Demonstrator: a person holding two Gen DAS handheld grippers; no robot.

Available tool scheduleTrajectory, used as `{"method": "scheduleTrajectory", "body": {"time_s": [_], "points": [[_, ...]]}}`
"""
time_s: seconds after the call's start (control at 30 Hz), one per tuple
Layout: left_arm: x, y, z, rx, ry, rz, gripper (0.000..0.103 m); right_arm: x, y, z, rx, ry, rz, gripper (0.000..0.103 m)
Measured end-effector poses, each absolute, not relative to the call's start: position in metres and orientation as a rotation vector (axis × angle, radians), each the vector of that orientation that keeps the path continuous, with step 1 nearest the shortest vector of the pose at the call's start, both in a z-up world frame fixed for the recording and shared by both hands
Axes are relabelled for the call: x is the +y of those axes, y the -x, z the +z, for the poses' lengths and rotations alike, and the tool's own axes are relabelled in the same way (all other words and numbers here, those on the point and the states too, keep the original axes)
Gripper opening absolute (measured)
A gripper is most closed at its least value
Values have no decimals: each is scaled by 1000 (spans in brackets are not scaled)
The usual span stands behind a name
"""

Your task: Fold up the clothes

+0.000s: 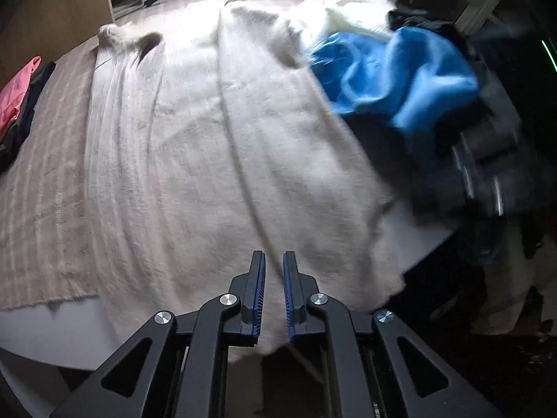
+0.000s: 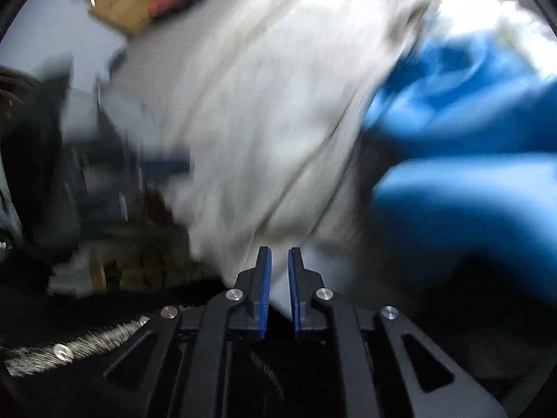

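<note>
Your left gripper (image 1: pixel 274 257) points down at the near edge of a big white fuzzy garment (image 1: pixel 216 146). Its two blue pads stand a little way apart. White cloth shows in the gap behind them, but you cannot tell if the pads are pinching it.

Your right gripper (image 2: pixel 279 254) is also nearly closed, with only a small gap. A bit of the white garment (image 2: pixel 264 132) sits between its pads. That picture is very blurry, so you cannot tell if the cloth is really held.

In the left view the white garment is spread out flat on the bed (image 1: pixel 41 188), which has a striped tan cover. The garment's near edge hangs over the side of the bed. A blue piece of clothing (image 1: pixel 400 83) lies crumpled on the right, touching the white one, with dark clothes (image 1: pixel 487 160) piled beside it. A pink piece of clothing (image 1: pixel 15 94) lies at the far left edge of the bed, well apart from the white garment.
</note>
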State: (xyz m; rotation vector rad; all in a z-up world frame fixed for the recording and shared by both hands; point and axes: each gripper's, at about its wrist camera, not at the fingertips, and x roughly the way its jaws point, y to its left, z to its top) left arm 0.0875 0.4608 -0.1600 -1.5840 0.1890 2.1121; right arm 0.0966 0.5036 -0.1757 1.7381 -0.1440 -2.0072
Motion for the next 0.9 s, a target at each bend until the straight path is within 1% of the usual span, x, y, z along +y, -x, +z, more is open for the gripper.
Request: {"method": "scheduleTrajectory", "body": {"time_s": [0.03, 0.07, 0.1, 0.13, 0.23, 0.33, 0.43, 0.5, 0.53, 0.6, 0.67, 0.7, 0.73, 0.77, 0.8, 0.9], "points": [[466, -93, -157, 152, 1552, 2102, 27, 516, -83, -161, -172, -1699, -2078, 15], [470, -96, -156, 130, 1531, 2090, 39, 529, -65, -148, -195, -1662, -2150, 29], [475, -100, -156, 120, 1508, 2081, 44, 538, -40, -138, -194, -1620, -2229, 37], [484, -103, -158, 126, 1493, 2075, 44, 544, -13, -132, -171, -1586, -2306, 47], [498, -112, -167, 163, 1490, 2066, 45, 587, 47, -131, -68, -1545, -2402, 47], [504, -114, -182, 181, 1539, 2059, 45, 611, 102, -144, 45, -1603, -2402, 47], [507, -118, -188, 209, 1537, 2078, 46, 624, 118, -163, 41, -1696, -2270, 47], [510, -119, -188, 228, 1517, 2105, 49, 620, 116, -167, 91, -1680, -2227, 47], [510, -119, -189, 239, 1508, 2118, 49, 616, 113, -167, 128, -1662, -2217, 46], [512, -121, -191, 269, 1488, 2144, 49, 610, 109, -165, 165, -1638, -2202, 35], [511, -121, -190, 283, 1476, 2164, 47, 606, 108, -162, 175, -1633, -2191, 29], [510, -121, -189, 292, 1474, 2174, 37, 605, 109, -159, 173, -1635, -2189, 27], [508, -120, -188, 301, 1473, 2184, 31, 604, 109, -157, 171, -1636, -2187, 20], [505, -118, -187, 291, 1475, 2186, 16, 603, 110, -155, 169, -1638, -2185, 17], [500, -115, -186, 247, 1486, 2176, 7, 602, 110, -153, 167, -1639, -2182, 16], [483, -106, -184, 94, 1526, 2138, 6, 602, 115, -148, 157, -1632, -2188, 12]]}}
